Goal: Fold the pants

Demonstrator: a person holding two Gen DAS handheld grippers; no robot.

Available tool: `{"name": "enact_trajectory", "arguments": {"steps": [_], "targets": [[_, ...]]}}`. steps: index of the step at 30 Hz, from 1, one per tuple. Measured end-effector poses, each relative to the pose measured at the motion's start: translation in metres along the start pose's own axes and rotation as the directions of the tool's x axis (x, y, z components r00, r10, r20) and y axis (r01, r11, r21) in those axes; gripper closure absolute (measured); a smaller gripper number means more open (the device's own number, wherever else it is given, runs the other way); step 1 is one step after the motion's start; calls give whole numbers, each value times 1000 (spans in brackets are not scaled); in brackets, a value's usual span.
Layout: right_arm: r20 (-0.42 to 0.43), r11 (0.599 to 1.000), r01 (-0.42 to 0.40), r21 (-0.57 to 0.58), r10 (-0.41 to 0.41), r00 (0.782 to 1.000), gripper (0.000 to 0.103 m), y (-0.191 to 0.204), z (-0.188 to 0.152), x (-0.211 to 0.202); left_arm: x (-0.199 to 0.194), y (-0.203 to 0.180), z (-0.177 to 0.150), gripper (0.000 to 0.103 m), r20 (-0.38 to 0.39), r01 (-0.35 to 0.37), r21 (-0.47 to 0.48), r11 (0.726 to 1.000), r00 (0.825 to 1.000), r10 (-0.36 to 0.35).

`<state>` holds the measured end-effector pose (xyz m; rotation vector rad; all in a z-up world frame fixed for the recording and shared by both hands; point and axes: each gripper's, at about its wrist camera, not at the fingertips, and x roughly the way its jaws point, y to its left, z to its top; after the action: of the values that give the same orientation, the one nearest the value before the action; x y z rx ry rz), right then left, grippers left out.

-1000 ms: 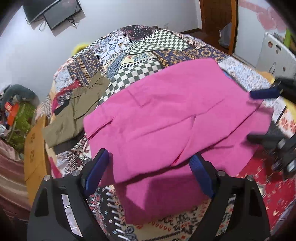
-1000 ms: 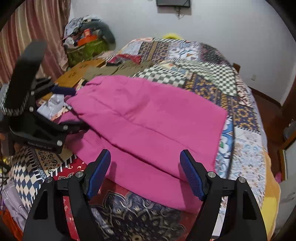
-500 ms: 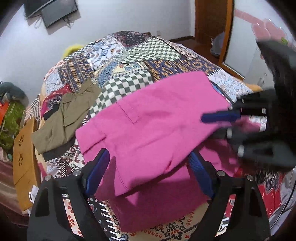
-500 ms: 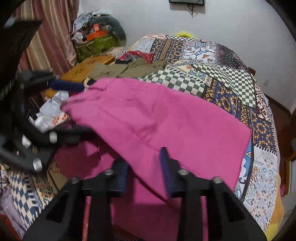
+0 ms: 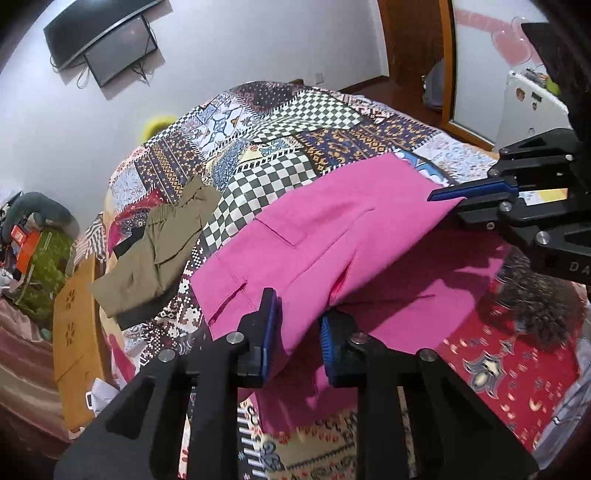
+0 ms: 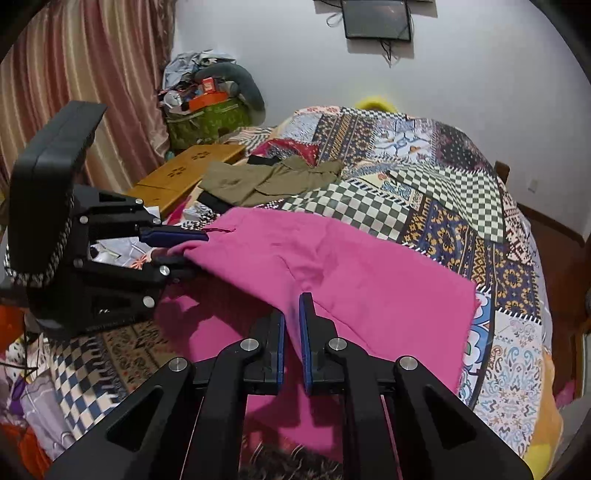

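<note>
The pink pants [image 5: 332, 236] are lying across the middle of a bed under a patchwork quilt [image 5: 295, 122], filling the centre of both views, with their near edge lifted off the lower layer.

In the left wrist view, the left gripper [image 5: 297, 339] is sitting at the bottom centre. Its blue-padded fingers [image 5: 267, 332] have just been closing and are now pinching the raised near edge of the pants, with a thick fold of cloth between them. The right gripper [image 5: 448, 197] is entering from the right edge, its fingers closed on the far right edge of the same layer. On its black body only the letters "DA" are readable; the rest is cut off by the frame.

In the right wrist view, the right gripper [image 6: 291, 339] is at the bottom centre. Its fingers have just been closing and are standing almost together, gripping a thin edge of pink cloth. The left gripper [image 6: 188, 245] is showing at the left, holding the pants' left corner.

Olive pants [image 5: 159, 254] are lying folded on the quilt at the left of the left wrist view, just beside the pink ones. A screen [image 6: 376, 18] is hanging on the wall at the top; no writing on it can be read.
</note>
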<state>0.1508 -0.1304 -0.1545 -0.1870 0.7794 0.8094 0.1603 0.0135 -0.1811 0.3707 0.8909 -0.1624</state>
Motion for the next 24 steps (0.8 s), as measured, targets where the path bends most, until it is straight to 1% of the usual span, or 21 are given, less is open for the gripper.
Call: {"name": "enact_trajectory", "arguments": {"steps": [3, 6, 9, 14, 17, 24], "targets": [[3, 1000, -3, -10, 3, 1000, 97, 6, -3, -8, -7, -3, -8, 81, -3, 11, 8, 1000, 1000, -11], [-7, 1000, 1, -16, -1, 1000, 97, 9, -7, -8, -5, -8, -17, 81, -26, 15, 8, 1000, 1000, -15], [-33, 1000, -17, 13, 18, 999, 97, 8, -15, -3, -2, -11, -26, 81, -48, 24, -6, 1000, 999, -25], [-69, 996, -41, 83, 47, 996, 96, 3, -29, 3, -1, -12, -41, 81, -62, 58, -51, 997, 996, -61], [-82, 993, -50, 109, 59, 995, 96, 2, -35, 0, -8, -8, -46, 81, -51, 66, -75, 995, 996, -69], [-73, 989, -60, 138, 71, 995, 96, 1, -44, -20, -23, 13, -53, 81, -42, 77, -152, 985, 996, -84]]}}
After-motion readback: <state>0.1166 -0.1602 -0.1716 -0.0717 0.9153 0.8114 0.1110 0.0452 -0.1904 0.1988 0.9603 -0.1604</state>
